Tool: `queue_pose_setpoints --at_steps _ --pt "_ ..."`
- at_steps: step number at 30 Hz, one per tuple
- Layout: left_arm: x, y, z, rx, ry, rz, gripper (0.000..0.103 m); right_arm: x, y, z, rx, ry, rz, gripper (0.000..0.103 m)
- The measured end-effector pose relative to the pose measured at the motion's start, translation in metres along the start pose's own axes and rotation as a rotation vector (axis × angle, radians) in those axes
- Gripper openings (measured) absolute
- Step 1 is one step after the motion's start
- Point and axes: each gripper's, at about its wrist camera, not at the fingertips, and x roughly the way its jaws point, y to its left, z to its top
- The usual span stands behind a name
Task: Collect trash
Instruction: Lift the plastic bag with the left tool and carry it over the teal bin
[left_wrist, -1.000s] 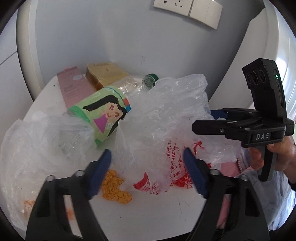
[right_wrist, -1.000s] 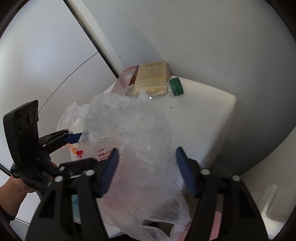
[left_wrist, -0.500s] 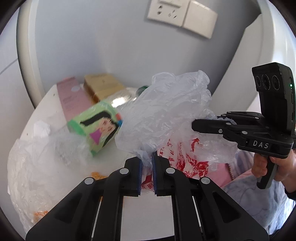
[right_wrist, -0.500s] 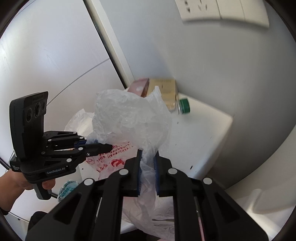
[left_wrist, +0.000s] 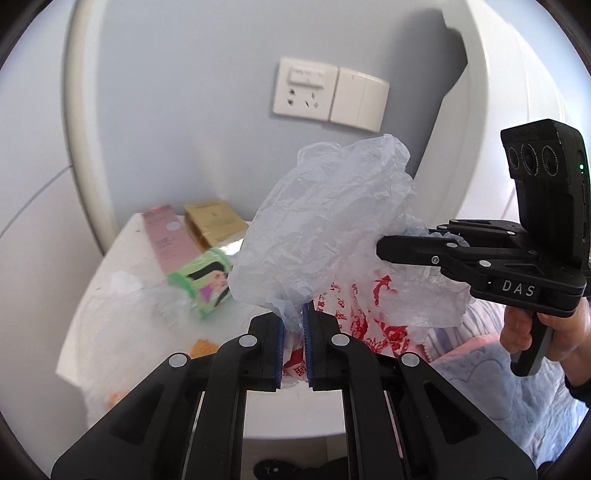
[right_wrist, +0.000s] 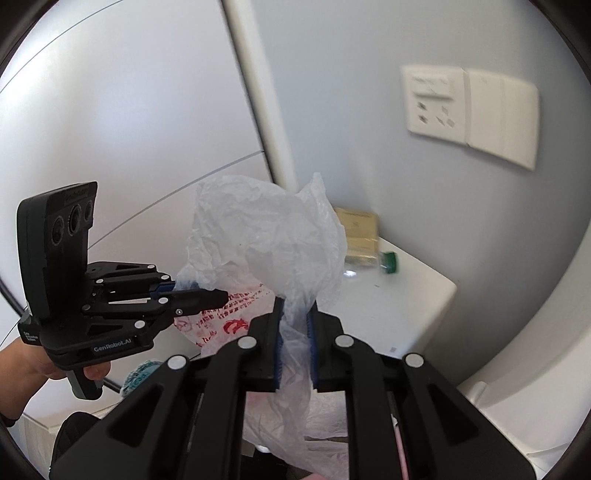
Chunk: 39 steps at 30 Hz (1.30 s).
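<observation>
A crumpled clear plastic bag with red print (left_wrist: 332, 236) hangs in the air between both grippers, above the white table (left_wrist: 236, 332). My left gripper (left_wrist: 293, 328) is shut on its lower left edge. My right gripper (right_wrist: 295, 321) is shut on the opposite edge; it also shows in the left wrist view (left_wrist: 384, 247). The bag also shows in the right wrist view (right_wrist: 266, 243), with the left gripper (right_wrist: 221, 295) clamped on it at the left. Still on the table lie a green cartoon-printed cup (left_wrist: 205, 280), a pink carton (left_wrist: 170, 240), a tan box (left_wrist: 214, 225) and orange scraps (left_wrist: 203, 345).
A second clear bag (left_wrist: 122, 332) lies flat on the table's left part. A clear bottle with a green cap (right_wrist: 388, 262) lies by the tan box. The wall with an outlet plate (left_wrist: 328, 96) stands close behind. Pink and blue fabric (left_wrist: 480, 369) lies at the right.
Both grippers, open a second ago, closed on the bag's edges and lifted it up off the table. The cup and boxes stayed in place.
</observation>
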Motion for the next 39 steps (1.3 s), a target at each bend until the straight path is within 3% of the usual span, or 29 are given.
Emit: queue_pose_setpoints --at_steps 9,14,21,27,32,39 --pt "-0.104 0.033 -0.041 -0.090 -0.063 0.158 0.008 0.018 0.099 0.009 -0.128 0.011 0.140 0.012" --pt "-0.158 0.065 -0.083 -0.176 -0.067 0.267 0.008 0.050 0.170 0.003 -0.200 0.067 0.252 0.012" --pt "-0.212 0.110 -0.169 -0.338 -0.020 0.395 0.008 0.111 0.261 -0.031 -0.266 0.205 0.401 0.012" --pt "-0.223 0.143 -0.244 -0.481 0.053 0.448 0.008 0.176 0.308 -0.078 -0.304 0.370 0.466 0.012" --pt "-0.197 0.167 -0.306 -0.584 0.161 0.448 0.008 0.231 0.329 -0.133 -0.308 0.525 0.468 0.012" --pt "-0.159 0.203 -0.375 -0.674 0.282 0.408 0.008 0.293 0.331 -0.187 -0.317 0.667 0.430 0.012"
